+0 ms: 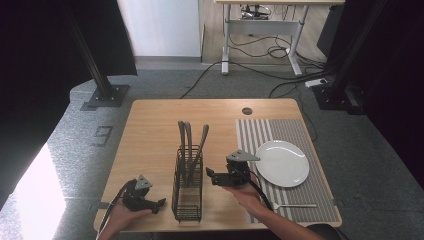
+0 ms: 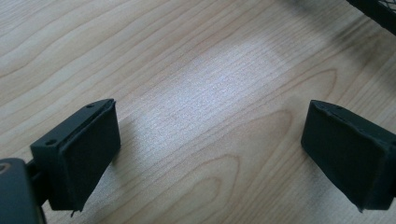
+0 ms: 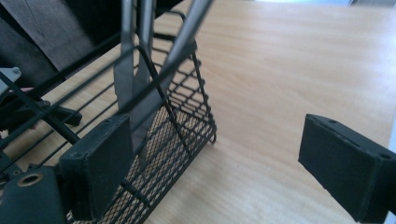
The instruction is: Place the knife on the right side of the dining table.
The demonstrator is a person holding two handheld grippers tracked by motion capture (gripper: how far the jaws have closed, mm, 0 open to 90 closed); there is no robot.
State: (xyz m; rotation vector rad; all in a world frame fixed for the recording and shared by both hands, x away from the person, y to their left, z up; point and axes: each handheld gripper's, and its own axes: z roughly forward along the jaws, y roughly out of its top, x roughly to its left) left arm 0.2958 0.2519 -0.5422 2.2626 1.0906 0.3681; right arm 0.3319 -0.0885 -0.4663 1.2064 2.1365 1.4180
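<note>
High view: black wire-mesh cutlery caddy (image 1: 187,185) near the table's front edge holds three grey utensils (image 1: 191,145); one fork (image 1: 295,205) lies on the striped placemat (image 1: 300,131) below the white plate (image 1: 282,163). Judged barely begun. Right gripper (image 3: 210,158) and left gripper (image 2: 210,154) both gape wide, empty.

a second desk (image 1: 280,5) stands beyond the table, cables (image 1: 260,50) trailing over the grey floor (image 1: 165,82).
</note>
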